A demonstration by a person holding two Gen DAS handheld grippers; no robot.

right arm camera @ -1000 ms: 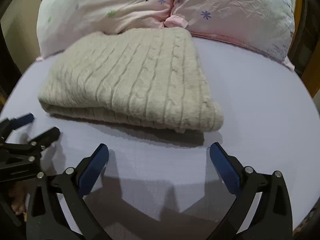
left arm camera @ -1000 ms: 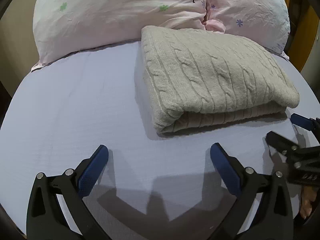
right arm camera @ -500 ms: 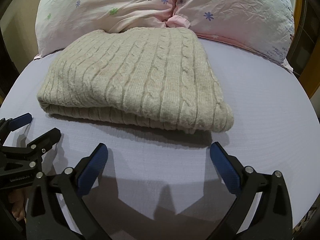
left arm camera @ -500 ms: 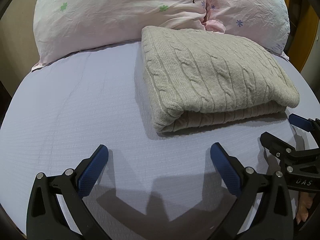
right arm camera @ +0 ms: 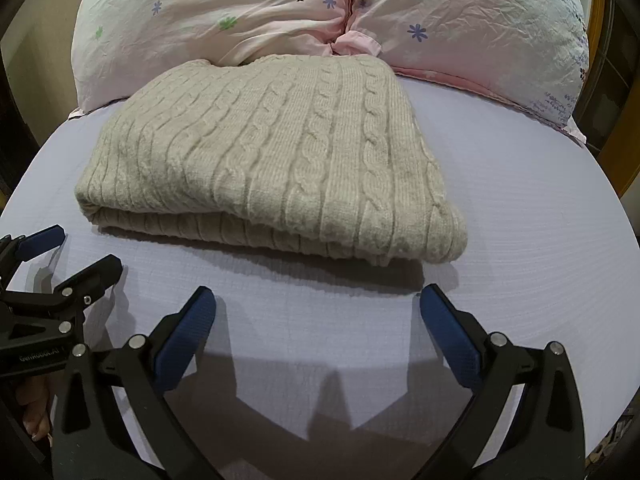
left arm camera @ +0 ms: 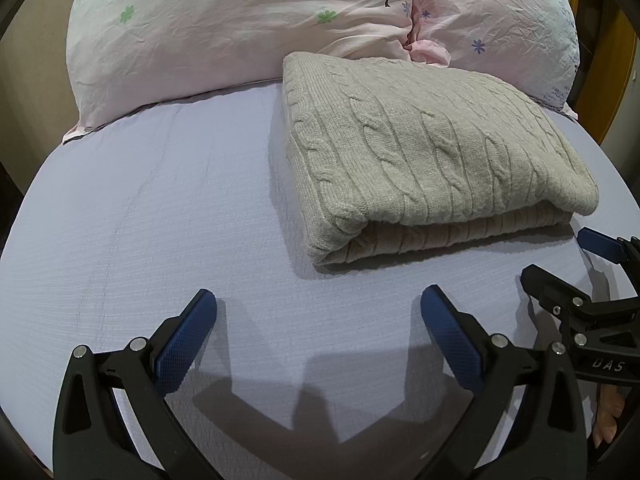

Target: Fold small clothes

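Observation:
A beige cable-knit sweater (left arm camera: 432, 152) lies folded into a thick rectangle on the lavender bed sheet (left arm camera: 152, 208), its far edge against the pillows. It also shows in the right wrist view (right arm camera: 272, 152). My left gripper (left arm camera: 318, 320) is open and empty, hovering over the sheet just in front of the sweater's left front corner. My right gripper (right arm camera: 316, 316) is open and empty in front of the sweater's near edge. Each gripper shows at the edge of the other's view: the right gripper (left arm camera: 568, 260) and the left gripper (right arm camera: 68, 252).
Two pink floral pillows (left arm camera: 248, 28) (right arm camera: 472, 28) lie across the head of the bed behind the sweater. A wooden bed frame (left arm camera: 616, 60) stands at the right. Bare sheet lies left of the sweater and in front of it.
The right gripper has moved forward toward the sweater, which now looks larger in its view. The left gripper has barely moved. The sweater has not moved.

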